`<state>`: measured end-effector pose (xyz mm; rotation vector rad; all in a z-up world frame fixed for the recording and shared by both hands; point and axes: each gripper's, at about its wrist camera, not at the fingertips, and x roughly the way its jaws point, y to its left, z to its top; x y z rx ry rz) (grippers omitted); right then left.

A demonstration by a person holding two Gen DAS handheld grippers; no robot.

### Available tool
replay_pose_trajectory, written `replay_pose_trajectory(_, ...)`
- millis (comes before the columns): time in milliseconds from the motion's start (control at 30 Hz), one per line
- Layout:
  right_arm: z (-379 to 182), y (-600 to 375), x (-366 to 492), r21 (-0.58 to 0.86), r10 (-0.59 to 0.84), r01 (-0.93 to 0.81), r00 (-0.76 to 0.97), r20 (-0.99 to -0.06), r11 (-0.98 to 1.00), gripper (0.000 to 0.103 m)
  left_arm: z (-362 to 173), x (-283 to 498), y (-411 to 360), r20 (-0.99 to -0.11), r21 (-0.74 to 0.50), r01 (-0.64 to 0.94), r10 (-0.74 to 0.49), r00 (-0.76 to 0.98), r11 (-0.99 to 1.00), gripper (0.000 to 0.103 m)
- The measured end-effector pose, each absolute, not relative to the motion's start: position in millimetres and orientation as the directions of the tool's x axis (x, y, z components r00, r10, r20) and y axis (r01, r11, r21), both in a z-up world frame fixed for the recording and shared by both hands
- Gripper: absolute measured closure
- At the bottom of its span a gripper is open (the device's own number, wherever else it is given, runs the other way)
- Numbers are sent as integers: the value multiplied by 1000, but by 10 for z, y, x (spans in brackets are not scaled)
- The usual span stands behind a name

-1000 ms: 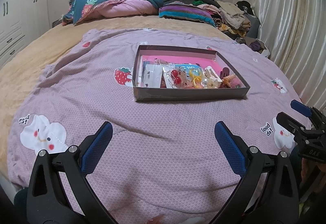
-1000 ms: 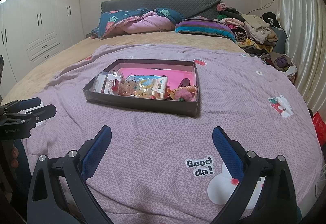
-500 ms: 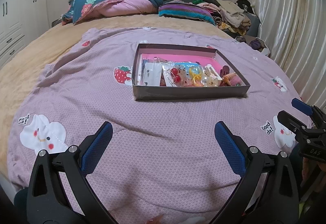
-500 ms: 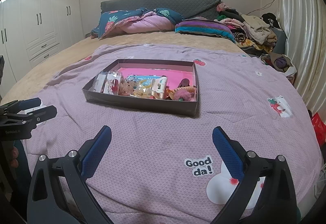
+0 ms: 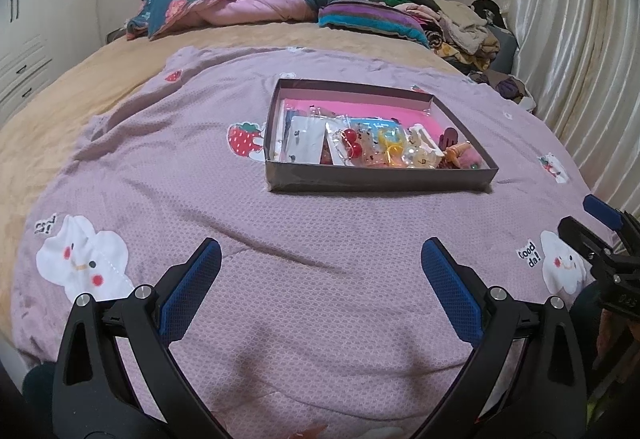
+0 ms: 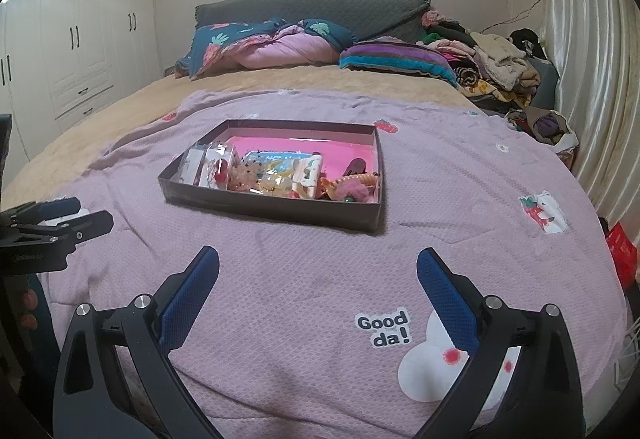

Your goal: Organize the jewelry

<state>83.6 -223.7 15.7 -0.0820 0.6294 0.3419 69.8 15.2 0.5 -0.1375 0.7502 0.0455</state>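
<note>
A shallow dark box (image 5: 376, 181) (image 6: 272, 205) with a pink floor sits on the purple bedspread. Along its near side lie small bags of jewelry (image 5: 360, 147) (image 6: 256, 171), among them red cherry earrings (image 5: 352, 141), yellow rings (image 5: 390, 139) and a pink fuzzy hair tie (image 6: 352, 191). My left gripper (image 5: 320, 255) hovers open over the bedspread, well short of the box. My right gripper (image 6: 318, 263) is likewise open and empty, short of the box. Each gripper shows at the edge of the other's view.
The purple bedspread (image 5: 200, 179) with cartoon patches covers the near half of the bed. Pillows and a folded quilt (image 6: 272, 47) lie at the headboard. A clothes pile (image 6: 496, 63) sits at the far right beside curtains (image 6: 592, 79). White wardrobes (image 6: 80, 39) stand left.
Both grippers have crept slightly forward and the box sits a little lower in the left view. Both stay open and empty.
</note>
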Motion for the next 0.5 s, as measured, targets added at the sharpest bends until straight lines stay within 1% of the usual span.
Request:
replay_pose_trajectory(167,146,-2325,944,40,266,-301,761,-591,953,4,12,774,218,-680,-115,-119,9,733,986,10)
replay_pose_trajectory(267,102,-2465,1207,47,229,-253,762,-605,966,4,18,951,399,-688,-110,-181,56,724,977,9)
replay_pose_trajectory(300,84,-2518,1308,49,211,-230,762,-612,972,4,9,1073,562,-689,-104,-228,95,718,968,10)
replay_pose_trajectory(367,-10,-2779,1733,65,140,-129,750,-646,989,4,-20,1253,807,-700,-80,-291,154,697,953,9)
replay_pose_trajectory(433,-148,-3070,2198,59,48,-9,706,-706,998,4,-76,1519,1154,-709,-47,-372,232,667,927,9)
replay_pose_trajectory(500,-270,-3338,2556,48,-22,84,681,-732,995,4,-176,1791,1506,-714,0,-450,315,625,893,9)
